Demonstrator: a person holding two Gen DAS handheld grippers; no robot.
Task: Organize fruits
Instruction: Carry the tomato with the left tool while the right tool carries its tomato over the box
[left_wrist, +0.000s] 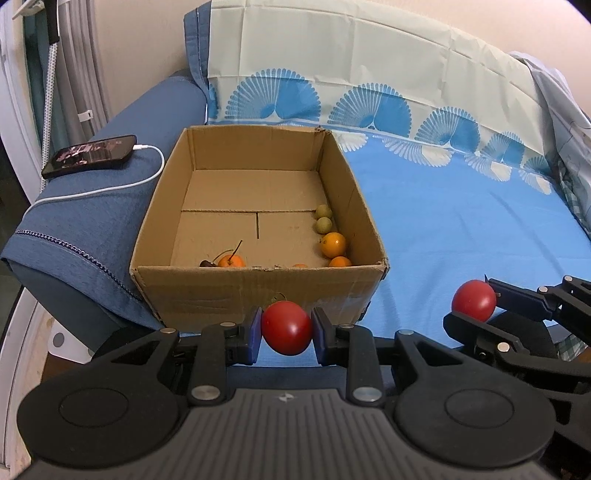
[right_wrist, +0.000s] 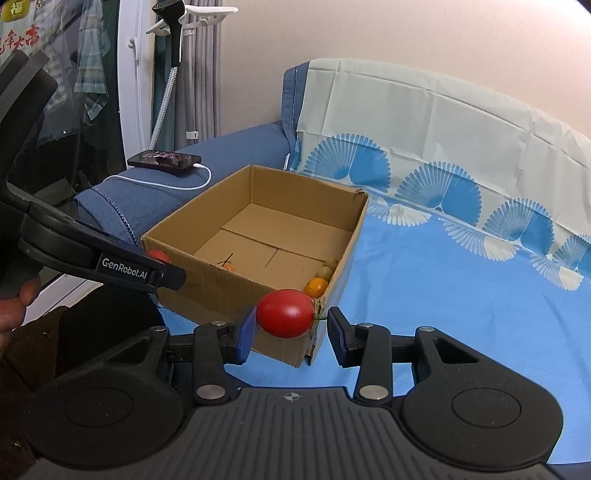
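Observation:
My left gripper (left_wrist: 286, 326) is shut on a red tomato (left_wrist: 286, 334) just in front of the cardboard box (left_wrist: 236, 295). My right gripper (right_wrist: 291, 325) is shut on a second red tomato (right_wrist: 285, 313) at the box's near right corner (right_wrist: 314, 332). That tomato lies lengthwise with its green stem toward the right finger. From the left wrist view the right gripper (left_wrist: 474, 301) and its tomato (left_wrist: 474, 295) hang over the blue sheet to the right of the box. Inside the box lie oranges (left_wrist: 333, 244), small green fruits (left_wrist: 324, 218) and a stemmed orange fruit (left_wrist: 231, 261).
The box stands on a blue sheet (left_wrist: 461, 229) against a blue sofa arm (left_wrist: 92, 221). A phone (left_wrist: 90, 155) with a white cable lies on that arm. A patterned cloth covers the backrest (left_wrist: 369, 74). A hand (right_wrist: 14, 306) grips the left gripper's handle.

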